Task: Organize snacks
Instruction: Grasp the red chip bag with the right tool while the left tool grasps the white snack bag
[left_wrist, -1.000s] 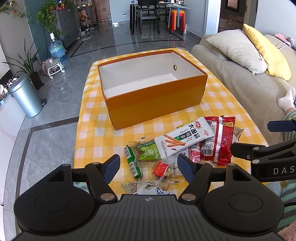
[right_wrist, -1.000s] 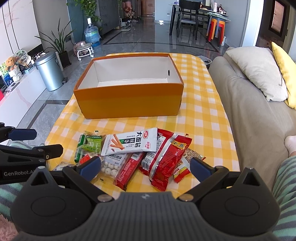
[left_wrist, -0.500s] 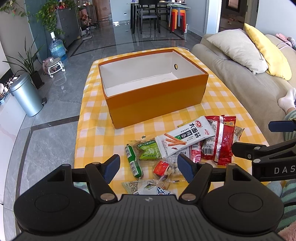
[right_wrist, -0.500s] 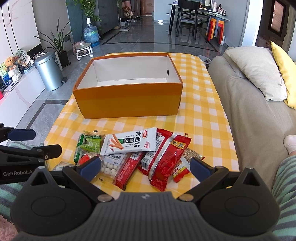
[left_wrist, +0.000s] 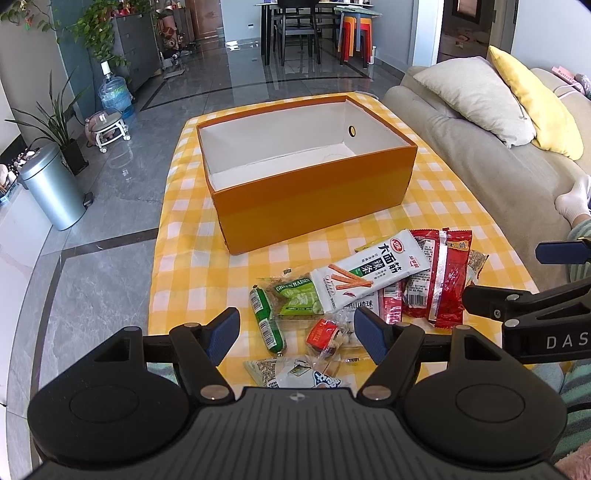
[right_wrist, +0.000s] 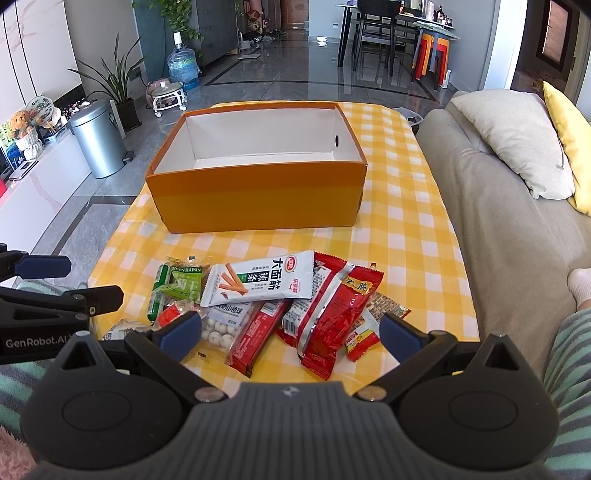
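Leftmost, left gripper (left_wrist: 297, 334): jaws spread wide, holding nothing, above the near table edge. Green sausage (left_wrist: 266, 320), raisin pack (left_wrist: 295, 300), white spicy-strip packet (left_wrist: 365, 274), red packets (left_wrist: 441, 282): overlapping heap on yellow checked cloth (left_wrist: 192, 273). Orange box (left_wrist: 314, 206): beyond heap. Right gripper (right_wrist: 290, 332): jaws wide apart, holding nothing.

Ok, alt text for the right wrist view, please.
An open right gripper hovers over a pile of snack packets on a yellow checked tablecloth, holding nothing. Behind the pile stands an empty orange box; the left gripper shows at the left edge and a beige sofa on the right.
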